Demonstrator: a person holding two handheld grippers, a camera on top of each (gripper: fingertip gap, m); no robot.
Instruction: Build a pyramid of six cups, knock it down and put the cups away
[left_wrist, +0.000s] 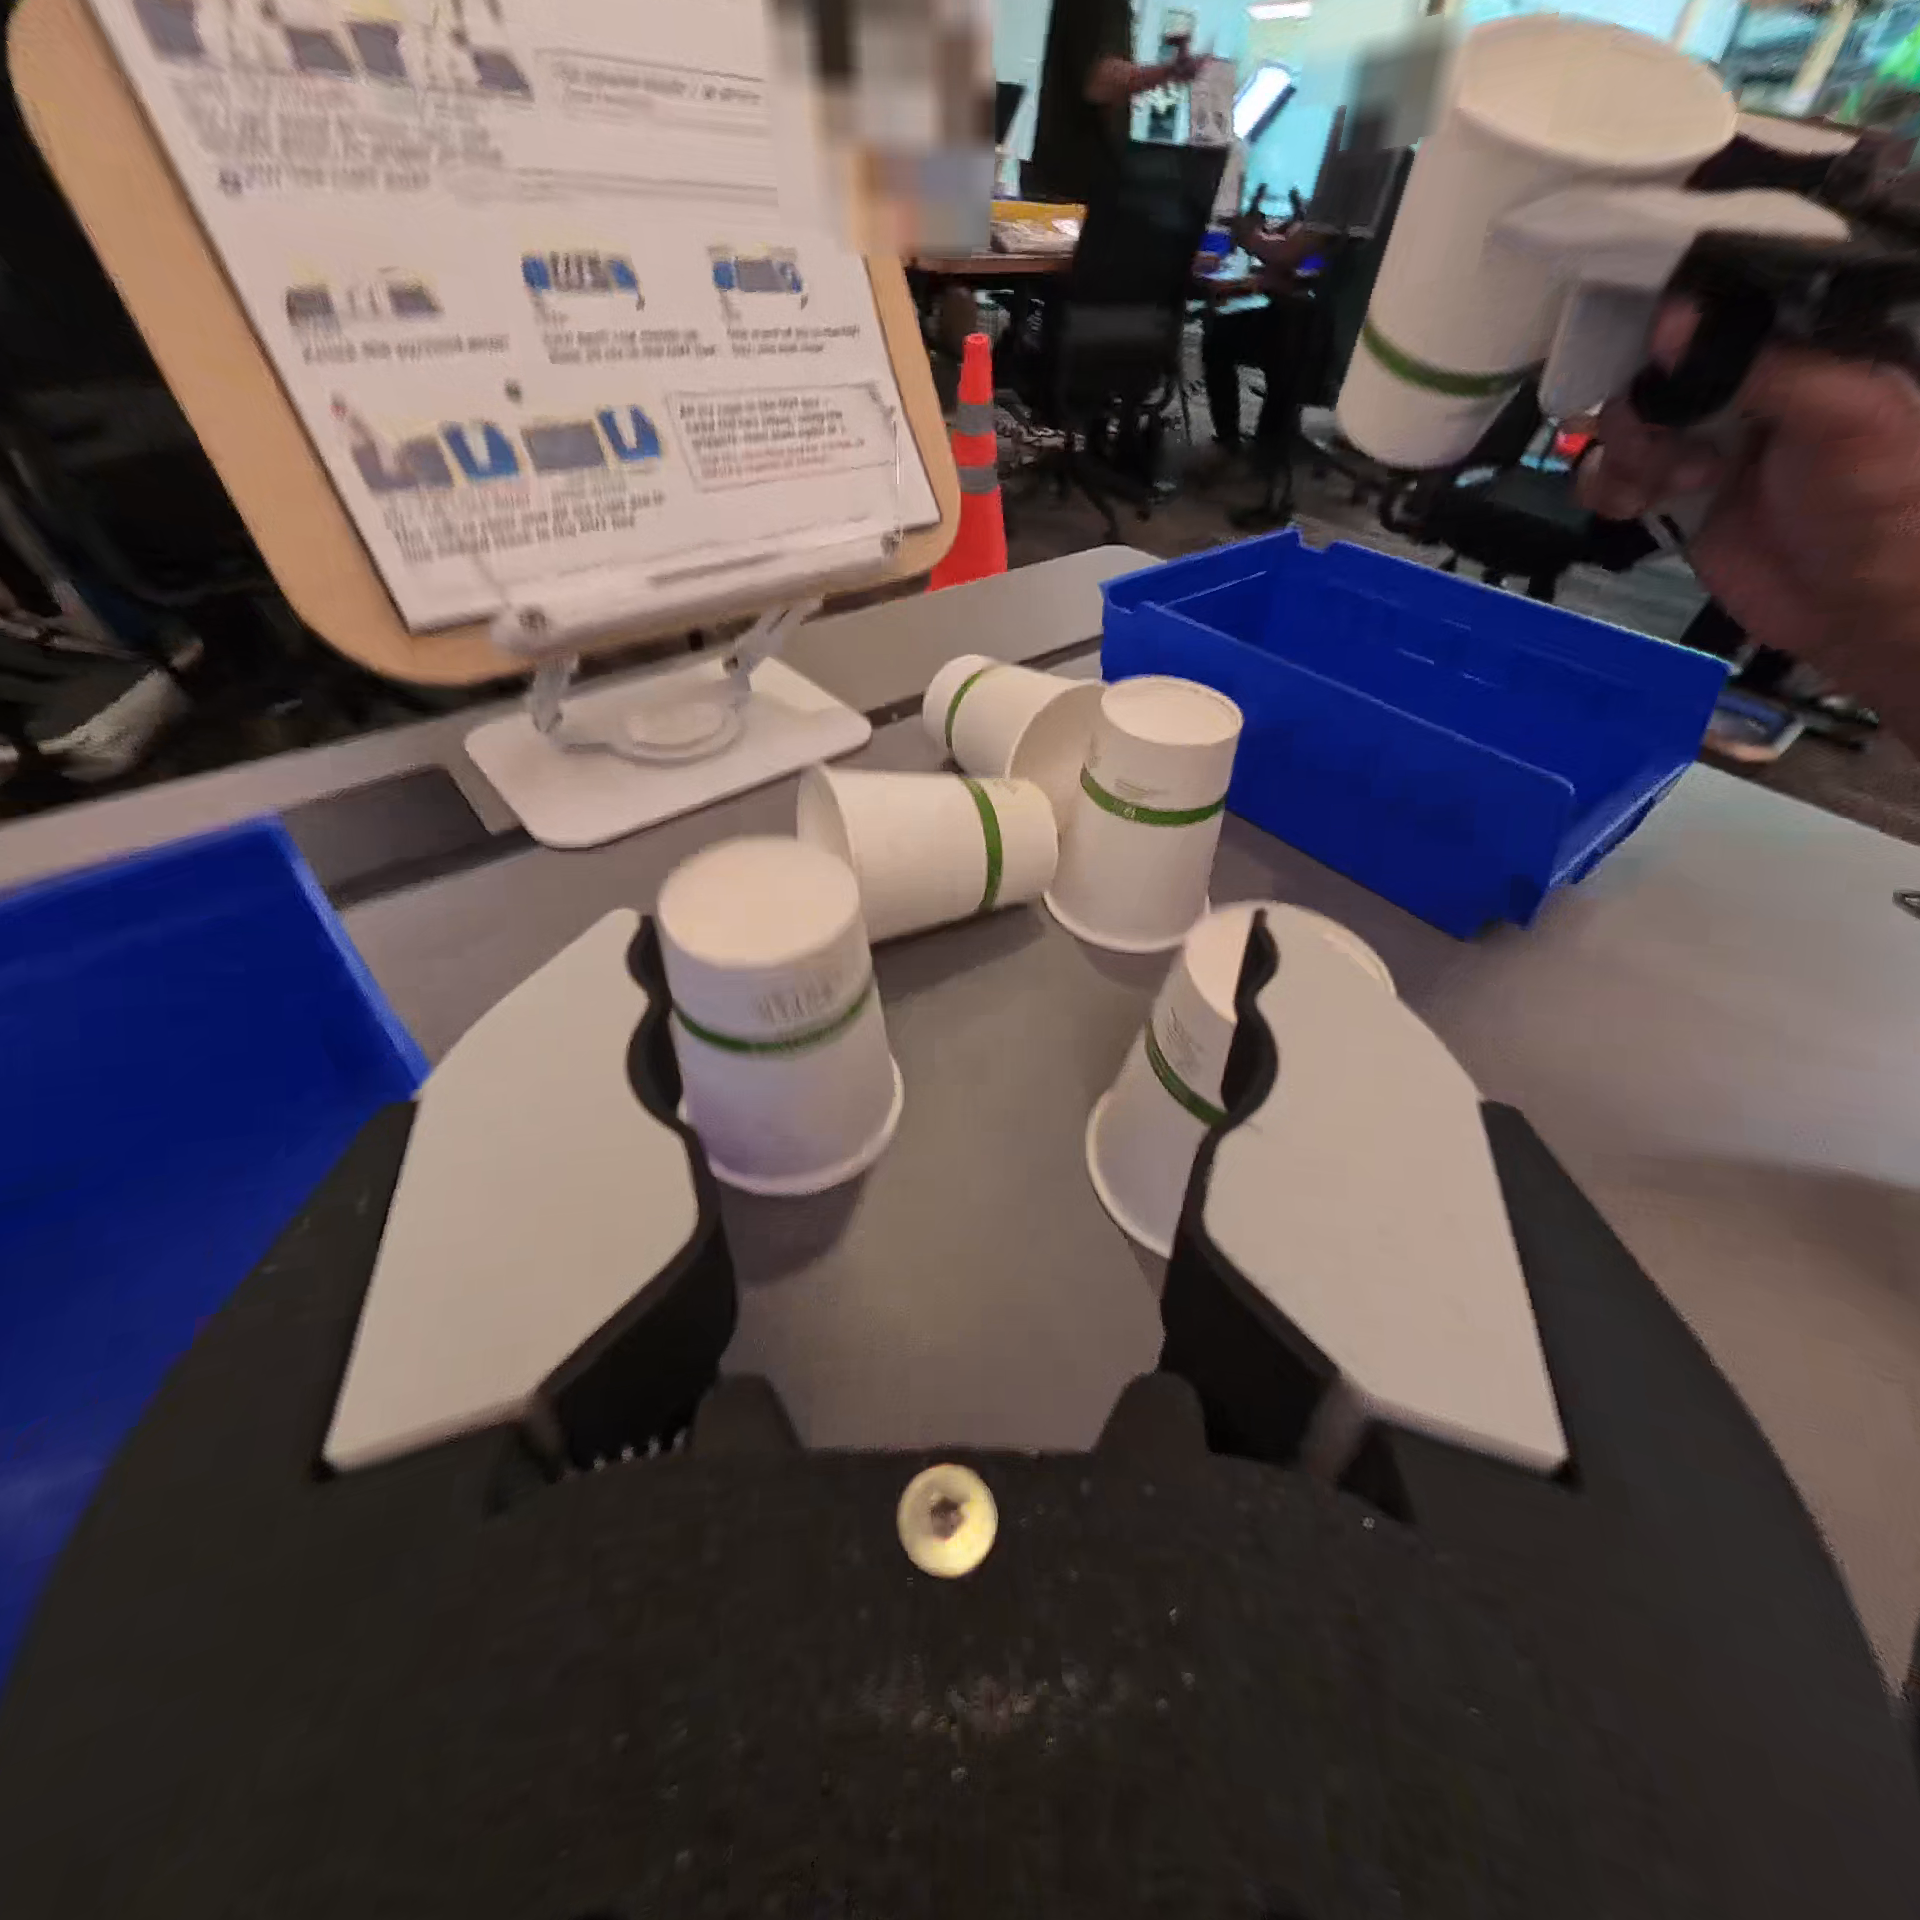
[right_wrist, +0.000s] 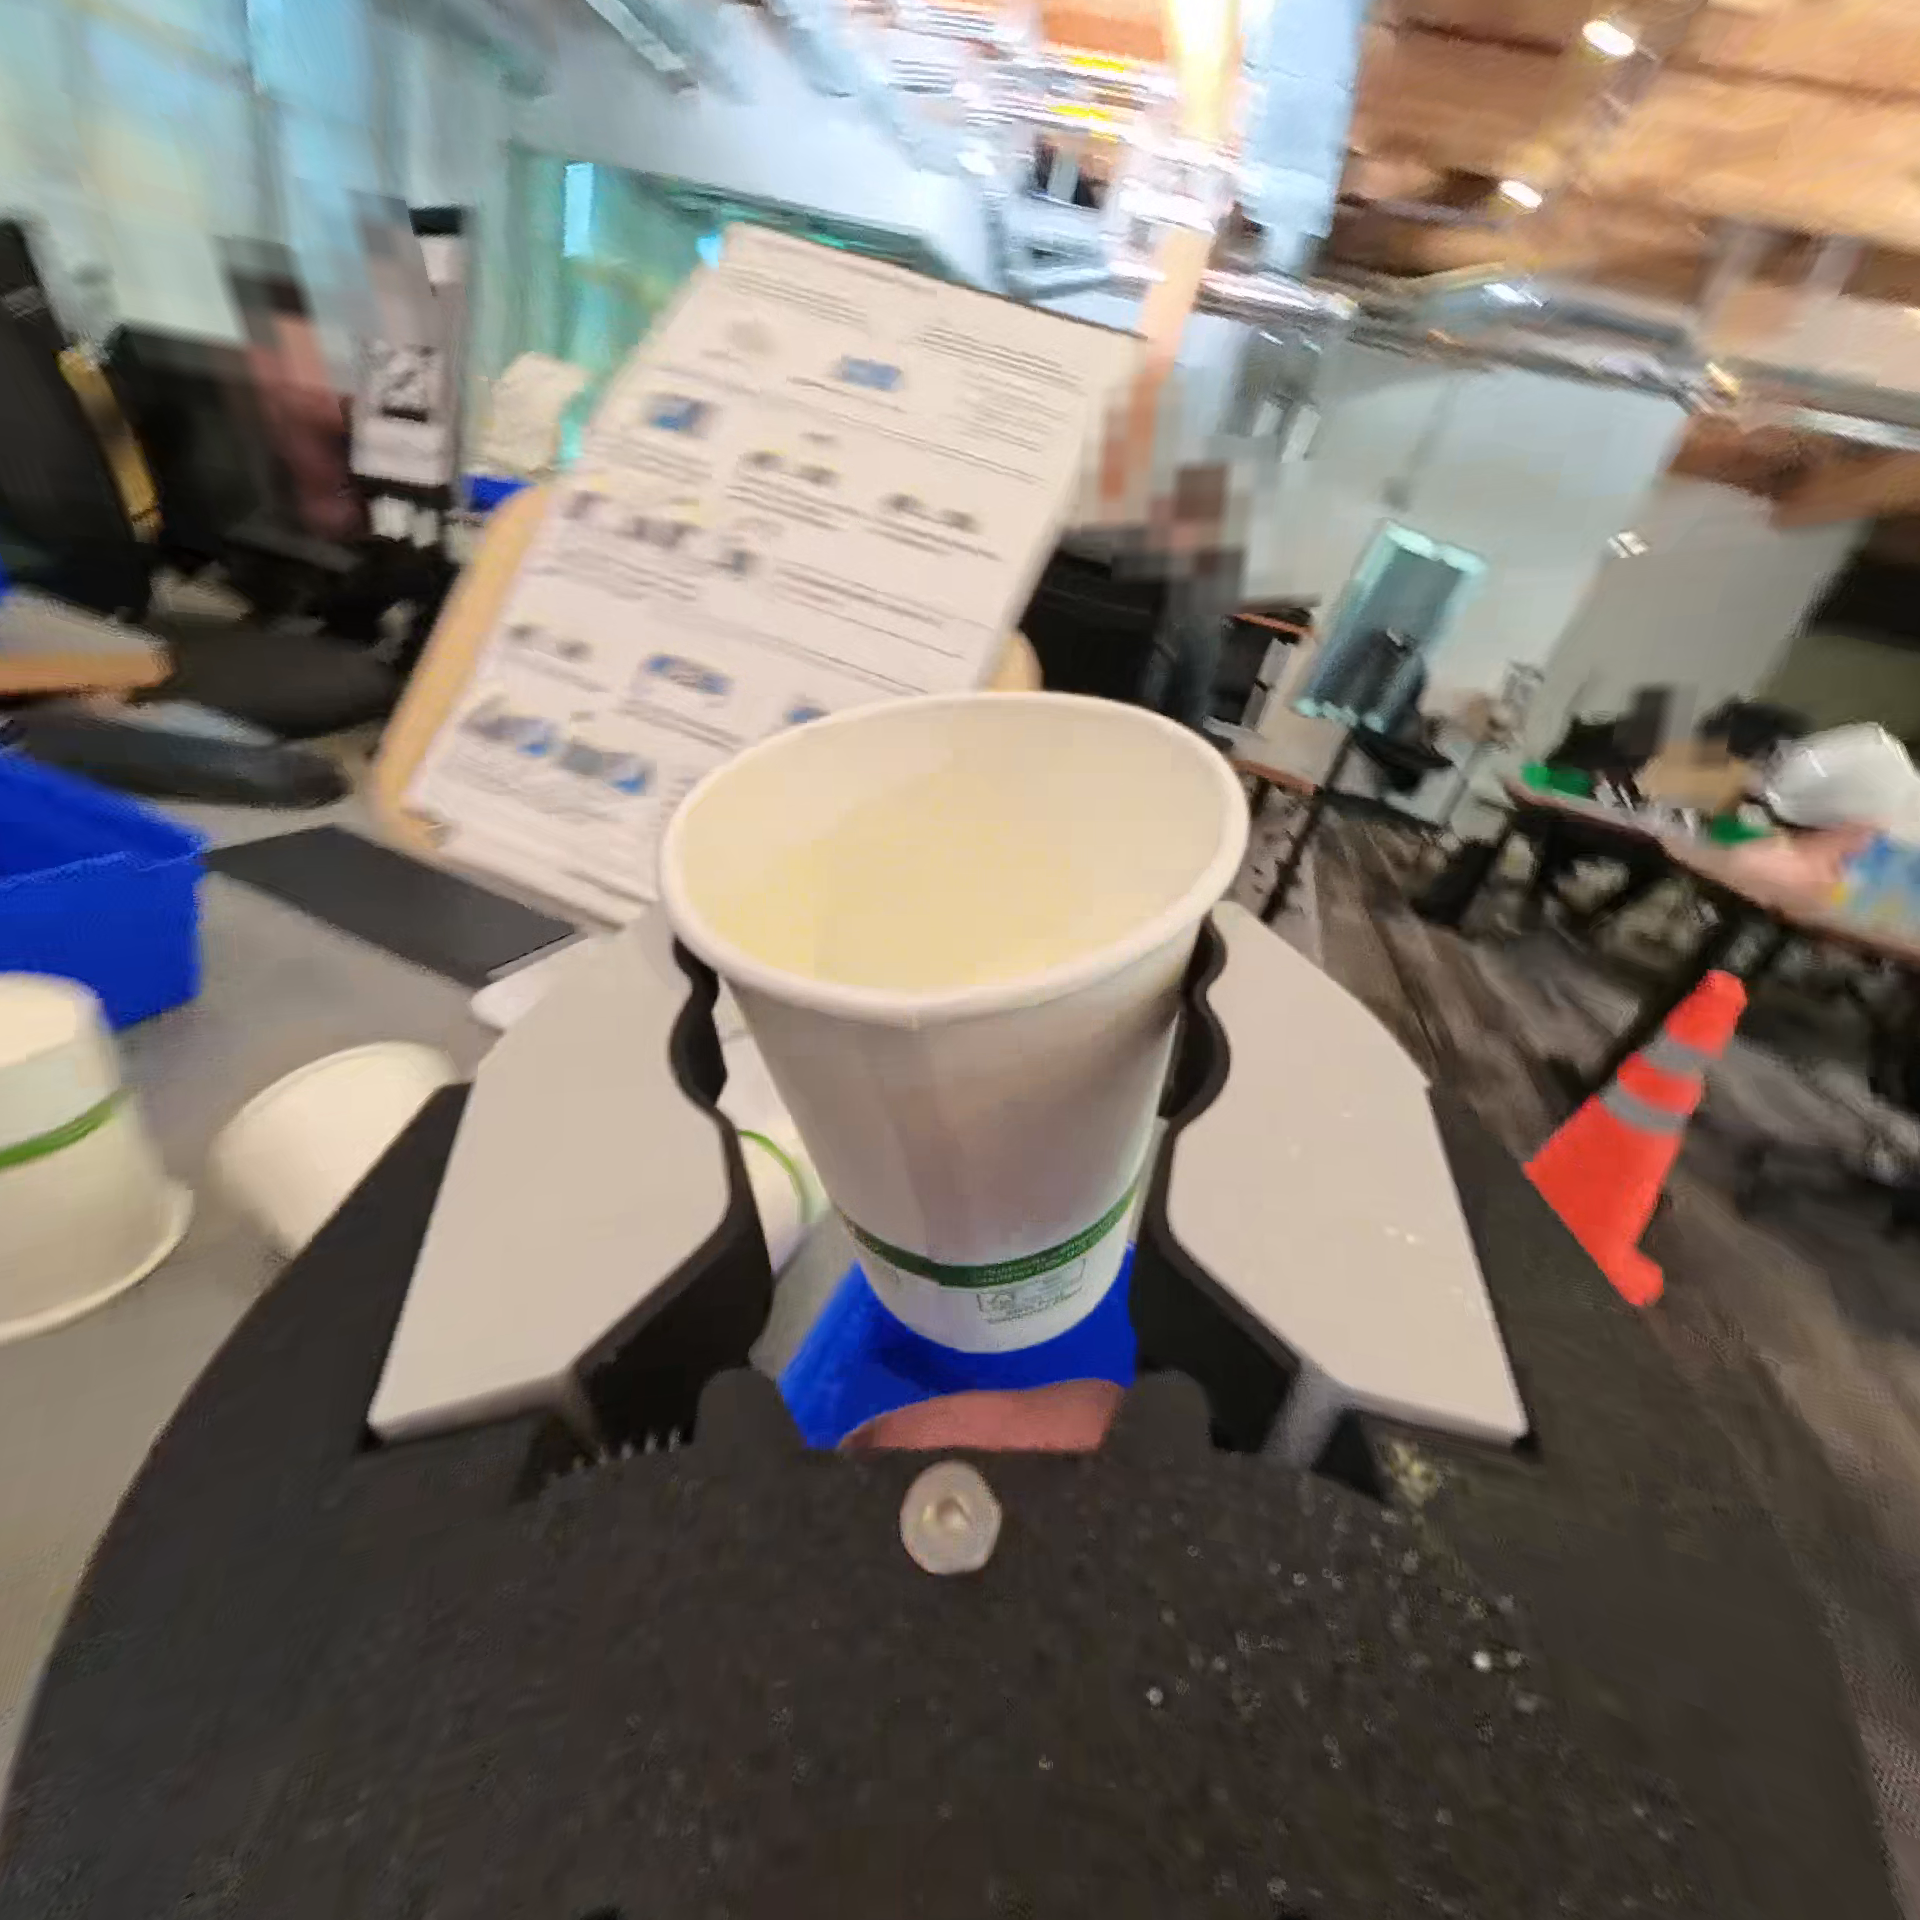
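Observation:
My left gripper (left_wrist: 948, 935) is open low over the grey table (left_wrist: 1558, 1039). An upside-down white cup with a green band (left_wrist: 774, 1018) stands between its fingers, against the left finger. A second, tilted cup (left_wrist: 1153, 1122) is partly hidden behind the right finger. Beyond them, two cups (left_wrist: 935, 852) (left_wrist: 987, 707) lie on their sides and one (left_wrist: 1148, 821) stands upside down. My right gripper (right_wrist: 948, 977) is shut on a white cup (right_wrist: 956, 935) and holds it mouth up in the air. That cup also shows in the left wrist view (left_wrist: 1496, 260), at the upper right above the table.
A blue bin (left_wrist: 1403, 727) sits at the right of the table and another (left_wrist: 156, 1143) at the left. An instruction board on a white stand (left_wrist: 540, 343) stands behind the cups. An orange cone (right_wrist: 1642, 1132) is on the floor. Two cups (right_wrist: 73, 1164) (right_wrist: 312, 1122) show low left in the right wrist view.

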